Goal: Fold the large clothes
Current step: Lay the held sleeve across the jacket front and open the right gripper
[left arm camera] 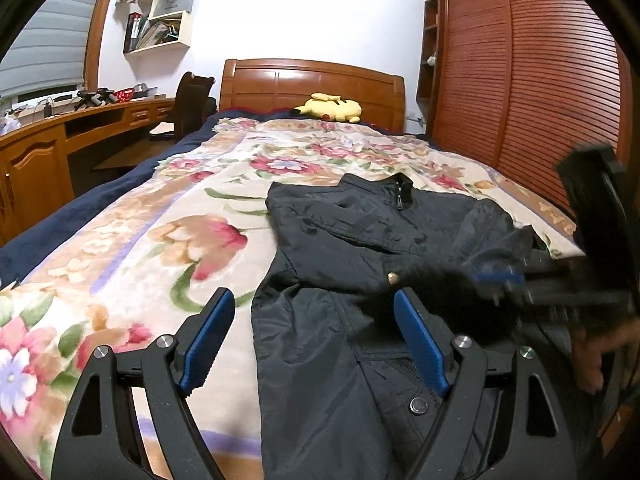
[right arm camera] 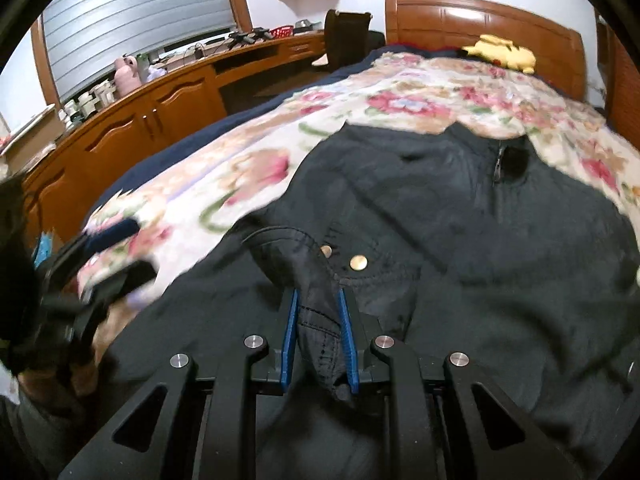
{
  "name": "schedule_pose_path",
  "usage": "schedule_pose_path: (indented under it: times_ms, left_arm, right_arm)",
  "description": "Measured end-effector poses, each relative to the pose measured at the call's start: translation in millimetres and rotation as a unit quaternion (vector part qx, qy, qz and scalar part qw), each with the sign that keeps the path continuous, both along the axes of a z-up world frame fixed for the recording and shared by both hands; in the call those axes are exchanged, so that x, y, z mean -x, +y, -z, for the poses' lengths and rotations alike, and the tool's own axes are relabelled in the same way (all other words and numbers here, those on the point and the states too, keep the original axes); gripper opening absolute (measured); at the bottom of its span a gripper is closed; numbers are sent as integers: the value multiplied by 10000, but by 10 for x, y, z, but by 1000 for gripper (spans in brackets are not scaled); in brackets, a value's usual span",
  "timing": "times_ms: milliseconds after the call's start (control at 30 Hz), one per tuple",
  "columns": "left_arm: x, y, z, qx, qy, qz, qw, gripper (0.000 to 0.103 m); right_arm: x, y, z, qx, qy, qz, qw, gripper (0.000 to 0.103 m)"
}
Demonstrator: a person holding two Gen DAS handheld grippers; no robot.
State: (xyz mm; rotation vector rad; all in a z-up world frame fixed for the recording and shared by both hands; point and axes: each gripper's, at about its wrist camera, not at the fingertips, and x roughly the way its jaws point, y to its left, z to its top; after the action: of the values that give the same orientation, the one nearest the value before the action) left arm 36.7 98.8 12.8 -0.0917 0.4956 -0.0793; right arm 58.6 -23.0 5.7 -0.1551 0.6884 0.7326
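A dark navy jacket [left arm camera: 360,240] lies front up on the floral bedspread [left arm camera: 160,240], collar toward the headboard. My left gripper [left arm camera: 316,304] is open and empty, low over the jacket's left edge. My right gripper [right arm camera: 318,300] is shut on a cuff or fold of the jacket [right arm camera: 460,220] and holds it above the jacket's body, near two brass snaps [right arm camera: 358,262]. The right gripper also shows blurred in the left wrist view [left arm camera: 504,280]. The left gripper shows blurred at the left in the right wrist view [right arm camera: 108,256].
A yellow plush toy [left arm camera: 330,107] lies by the wooden headboard [left arm camera: 312,80]. A wooden desk [left arm camera: 80,120] with a chair [left arm camera: 192,104] runs along the left. A slatted wardrobe [left arm camera: 540,80] stands close on the right. Wall shelves [left arm camera: 160,12] hang above.
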Motion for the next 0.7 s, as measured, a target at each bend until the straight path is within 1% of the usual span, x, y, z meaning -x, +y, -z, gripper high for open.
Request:
schedule_pose_path:
  times_ms: [133, 200, 267, 333, 400, 500, 600, 700]
  left_arm:
    - [2, -21, 4, -37, -8, 6, 10000, 82]
    - [2, -46, 7, -91, 0, 14, 10000, 82]
    - [2, -68, 12, -127, 6, 40, 9999, 82]
    - [0, -88, 13, -139, 17, 79, 9999, 82]
    - [-2, -117, 26, -192, 33, 99, 9998, 82]
    - [1, -165, 30, -276, 24, 121, 9995, 82]
    - [9, -176, 23, -274, 16, 129, 9995, 82]
    - [20, -195, 15, -215, 15, 171, 9996, 82]
  right_arm:
    - [69, -130, 117, -202, 382, 84, 9990, 25]
    - [122, -206, 141, -217, 389, 96, 9990, 27]
    - [116, -238, 64, -206, 373, 76, 9991, 29]
    - [146, -256, 29, -72, 250, 112, 9996, 29]
    - [203, -340, -68, 83, 30, 198, 9998, 30]
    - [362, -379, -149, 184, -103, 114, 9997, 37]
    - [412, -428, -178, 267, -193, 184, 9993, 51]
    - [412, -535, -211, 335, -420, 408, 9977, 52]
